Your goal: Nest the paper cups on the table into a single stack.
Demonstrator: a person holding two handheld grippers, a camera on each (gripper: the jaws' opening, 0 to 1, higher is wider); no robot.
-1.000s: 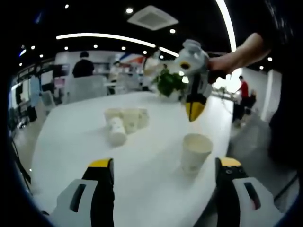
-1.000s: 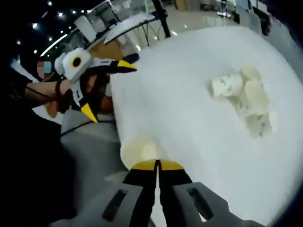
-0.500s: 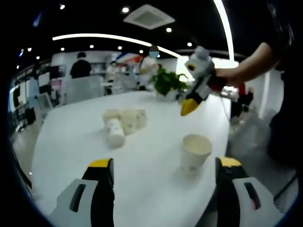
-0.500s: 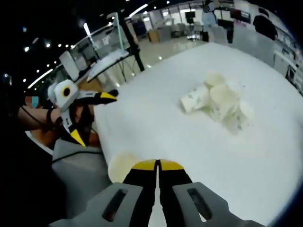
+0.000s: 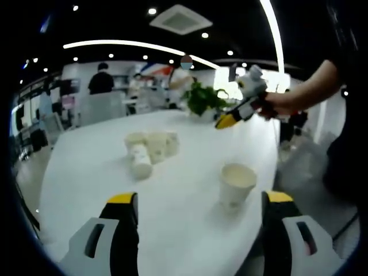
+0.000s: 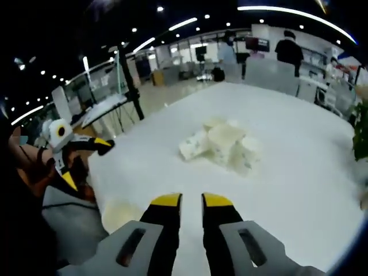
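A single paper cup (image 5: 236, 184) stands upright near the white table's (image 5: 86, 172) edge, ahead of my left gripper (image 5: 200, 198), whose jaws are wide open with nothing between them. Several more paper cups (image 5: 149, 150) lie and stand in a cluster further back at the table's middle. My right gripper (image 5: 229, 119), held by a hand, hovers in the air beyond the single cup. In the right gripper view my right gripper (image 6: 192, 200) has its jaws a narrow gap apart and empty, the single cup (image 6: 119, 214) lies low on the left, and the cluster (image 6: 221, 144) is ahead. The left gripper (image 6: 86, 163) is open at the left.
A potted green plant (image 5: 204, 100) stands at the table's far side. The table edge (image 6: 95, 190) runs close to the single cup. Chairs, desks and people fill the room behind.
My right gripper has lifted away from above the single cup and swung level toward the cluster. Its jaws have parted slightly. The left gripper has stayed put.
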